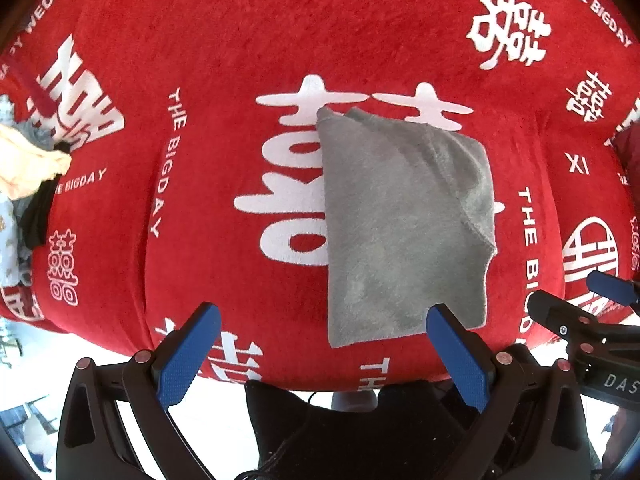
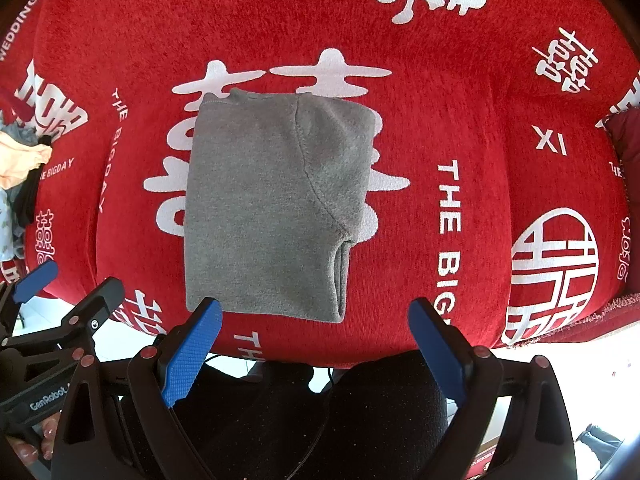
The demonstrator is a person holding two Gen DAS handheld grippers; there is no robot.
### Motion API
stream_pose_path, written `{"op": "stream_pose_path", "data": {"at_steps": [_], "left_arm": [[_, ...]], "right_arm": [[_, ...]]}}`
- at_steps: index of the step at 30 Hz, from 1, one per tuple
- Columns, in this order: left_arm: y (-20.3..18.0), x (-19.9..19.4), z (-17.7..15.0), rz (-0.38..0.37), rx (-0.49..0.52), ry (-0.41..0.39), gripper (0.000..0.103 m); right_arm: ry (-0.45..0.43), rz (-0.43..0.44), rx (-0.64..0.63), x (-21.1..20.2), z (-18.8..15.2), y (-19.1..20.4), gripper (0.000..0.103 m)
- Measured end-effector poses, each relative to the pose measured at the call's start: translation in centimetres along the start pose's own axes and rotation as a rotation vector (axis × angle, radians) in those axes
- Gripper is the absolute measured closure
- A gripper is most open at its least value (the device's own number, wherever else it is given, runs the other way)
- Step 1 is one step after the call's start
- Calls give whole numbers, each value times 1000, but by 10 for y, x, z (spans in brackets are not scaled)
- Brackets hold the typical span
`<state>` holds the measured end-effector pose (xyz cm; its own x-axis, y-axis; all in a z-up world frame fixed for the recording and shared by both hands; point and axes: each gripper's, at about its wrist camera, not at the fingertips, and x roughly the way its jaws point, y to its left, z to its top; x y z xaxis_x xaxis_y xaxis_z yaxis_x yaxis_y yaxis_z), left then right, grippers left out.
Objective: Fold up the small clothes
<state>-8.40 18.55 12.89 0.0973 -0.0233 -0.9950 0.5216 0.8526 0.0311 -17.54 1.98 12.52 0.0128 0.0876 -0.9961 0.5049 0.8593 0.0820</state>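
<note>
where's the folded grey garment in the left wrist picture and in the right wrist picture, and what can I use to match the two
Left wrist view: the grey garment lies right of centre, its near edge by the gripper's right finger.
Right wrist view: the grey garment lies centre-left, its near edge by the gripper's left finger.
Shared landmark: the big white character on the red cover, partly under the garment in both.

Fuzzy matt grey fleece garment (image 2: 264, 208), plush red velvety cover (image 2: 460, 80), claw fingers (image 2: 192, 356) in dimpled blue rubber

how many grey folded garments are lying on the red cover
1: the grey folded garment lies mid-cover on the red cover. The clothes pile at the left edge may hide more grey pieces.
</note>
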Motion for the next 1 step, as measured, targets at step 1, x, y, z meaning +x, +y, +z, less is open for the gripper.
{"op": "stream_pose_path", "data": {"at_steps": [1], "left_arm": [[-1, -1, 0, 0, 3, -2, 0]], "right_arm": [[0, 0, 1, 0, 0, 0, 7]]}}
